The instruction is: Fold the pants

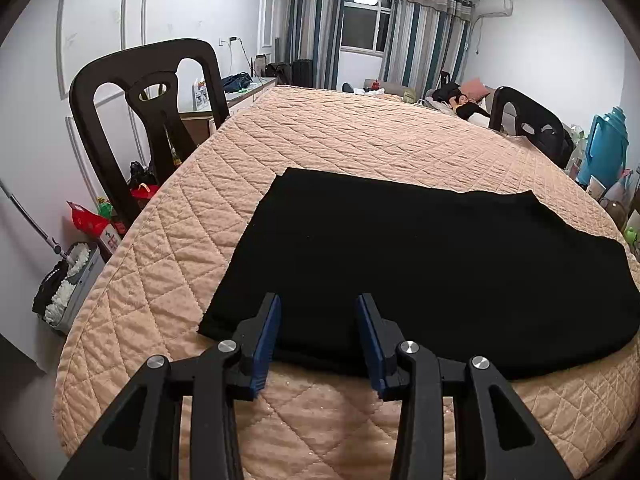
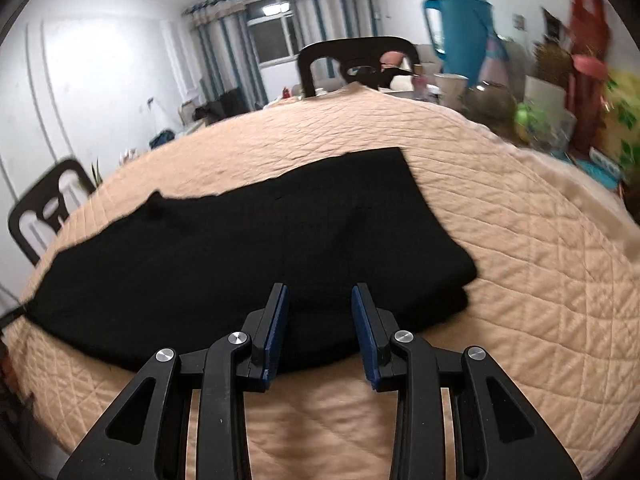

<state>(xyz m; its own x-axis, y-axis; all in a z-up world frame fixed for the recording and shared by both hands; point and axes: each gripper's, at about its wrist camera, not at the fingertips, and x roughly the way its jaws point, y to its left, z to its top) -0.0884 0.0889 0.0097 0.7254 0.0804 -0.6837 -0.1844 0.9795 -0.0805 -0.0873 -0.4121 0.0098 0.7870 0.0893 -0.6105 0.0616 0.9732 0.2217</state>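
Left claw [image 1: 318, 308] jaws spread apart, nothing between them, hovering just above the near edge of the pants [image 1: 420, 264]; blue pads [image 1: 267, 336] tilt down toward the cloth. Right claw [image 2: 320, 300] same story: jaws parted, empty, poised over the near hem toward the right end of the pants [image 2: 248, 248]. Pants are black, lying flat and long across the counter [image 1: 360, 136], which is covered by a peach quilted cover; the cloth looks already doubled, with a stacked layer edge visible at the right end in the right wrist view. Both tools come in low from the near counter edge, aimed forward and slightly downward, roughly level, left one over the left portion, right one over the right portion. Right wrist view is motion blurred, so that hand is likely moving. Risks, judged: claw pinches only the top layer, so the fold drags unevenly and lower layer stays behind; a pad could catch the quilted cover with the cloth and pull it up; uneven lift between the two sides would skew the fold and leave a wrinkle; black on black makes layer edges hard to find, so a grasp may land off the hem. Around the counter: dark chair [image 1: 148, 112] at the left, another chair [image 2: 356, 60] at the far side, teal jug [image 2: 460, 28] and clutter at the right.
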